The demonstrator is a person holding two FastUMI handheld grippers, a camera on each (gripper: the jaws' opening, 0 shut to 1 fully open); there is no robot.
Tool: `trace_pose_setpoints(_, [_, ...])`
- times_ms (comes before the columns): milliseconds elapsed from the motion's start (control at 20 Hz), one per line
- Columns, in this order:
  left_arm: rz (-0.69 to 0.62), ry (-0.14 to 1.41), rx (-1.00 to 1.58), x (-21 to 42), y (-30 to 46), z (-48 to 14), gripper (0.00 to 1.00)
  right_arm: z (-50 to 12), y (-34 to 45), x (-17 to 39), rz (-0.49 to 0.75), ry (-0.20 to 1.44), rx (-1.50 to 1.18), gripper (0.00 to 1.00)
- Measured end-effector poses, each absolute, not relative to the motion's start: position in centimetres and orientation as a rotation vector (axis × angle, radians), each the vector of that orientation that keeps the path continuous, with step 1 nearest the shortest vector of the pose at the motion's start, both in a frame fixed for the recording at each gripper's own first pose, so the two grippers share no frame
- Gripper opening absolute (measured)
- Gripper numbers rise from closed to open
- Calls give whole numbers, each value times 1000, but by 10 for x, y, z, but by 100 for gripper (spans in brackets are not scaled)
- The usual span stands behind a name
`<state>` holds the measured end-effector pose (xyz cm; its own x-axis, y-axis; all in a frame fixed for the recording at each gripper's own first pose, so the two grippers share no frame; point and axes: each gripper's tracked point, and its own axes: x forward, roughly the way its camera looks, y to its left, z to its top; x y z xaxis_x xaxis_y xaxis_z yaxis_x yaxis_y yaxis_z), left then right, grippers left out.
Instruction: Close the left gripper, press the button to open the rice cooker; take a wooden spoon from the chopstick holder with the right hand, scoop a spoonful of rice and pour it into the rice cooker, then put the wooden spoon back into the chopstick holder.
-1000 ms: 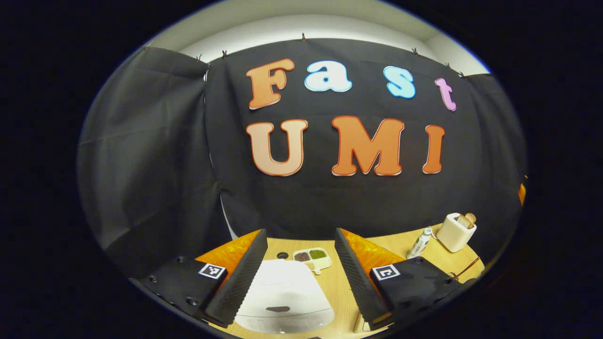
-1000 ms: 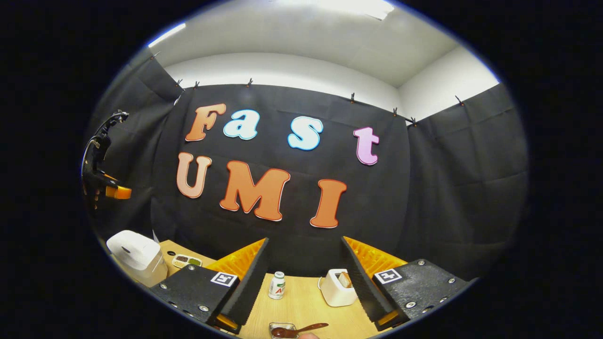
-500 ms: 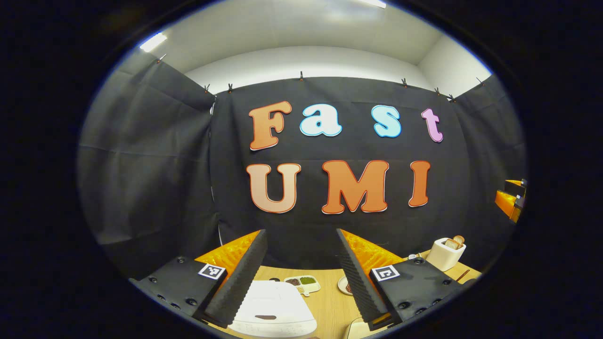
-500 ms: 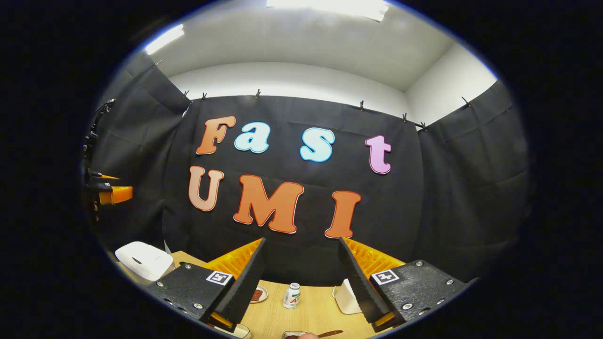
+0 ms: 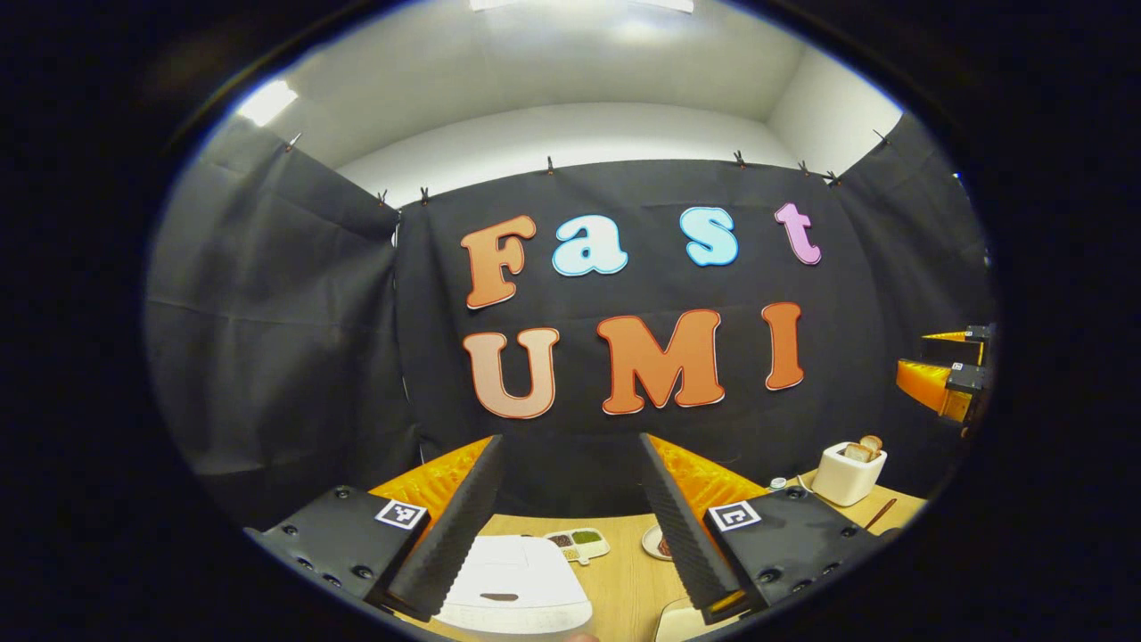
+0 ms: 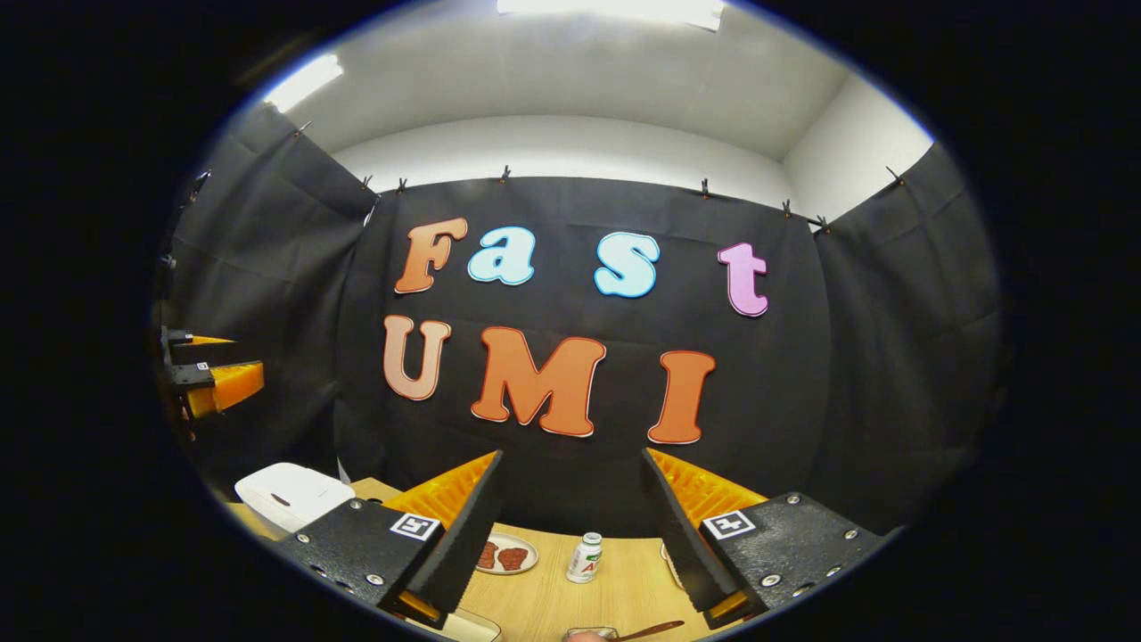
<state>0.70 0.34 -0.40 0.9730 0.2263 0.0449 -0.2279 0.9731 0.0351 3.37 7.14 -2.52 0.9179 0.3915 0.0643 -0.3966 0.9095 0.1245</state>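
Observation:
The white rice cooker [image 5: 517, 584] stands with its lid down, low between the fingers of my left gripper [image 5: 570, 446], which hangs open well above it with nothing in it. The same rice cooker [image 6: 290, 495] appears at the lower left of the right gripper view. My right gripper [image 6: 572, 456] is open too, high over the table. A wooden spoon [image 6: 649, 630] pokes out at the bottom edge beside a small container's rim [image 6: 593, 632]. Each view catches the other gripper: the right gripper [image 5: 947, 379] at the far right, the left gripper [image 6: 212, 379] at the far left.
On the wooden table [image 6: 544, 597] are a plate with brown pieces [image 6: 506, 555] and a small white bottle [image 6: 586, 557]. A divided dish of grains [image 5: 578, 542] lies behind the cooker. A white toaster with bread [image 5: 847, 471] stands at the right.
Both views have tilted upward, so the table things sit lower. The right gripper view has swung left: the plate has come in and the toaster has slid behind the right finger.

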Motion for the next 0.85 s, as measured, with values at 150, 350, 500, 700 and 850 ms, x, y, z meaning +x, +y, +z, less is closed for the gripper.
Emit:
trace_pose_setpoints(150, [195, -95, 38, 3, -16, -1, 96, -28, 77, 32, 421, -25, 154, 92])
trace_pose_setpoints(350, [182, -95, 82, 0, -29, -5, 99, -32, 80, 30, 430, -27, 148, 92])
trace_pose_setpoints(500, [174, -89, 67, 1, -33, -6, 100, -29, 84, 24, 439, -33, 147, 92])
trace_pose_setpoints(700, [190, -70, 36, 5, -29, -9, 99, -24, 86, 19, 444, -56, 146, 92])
trace_pose_setpoints(850, [202, -48, 15, 7, -23, -15, 99, -22, 88, 18, 443, -58, 152, 92])
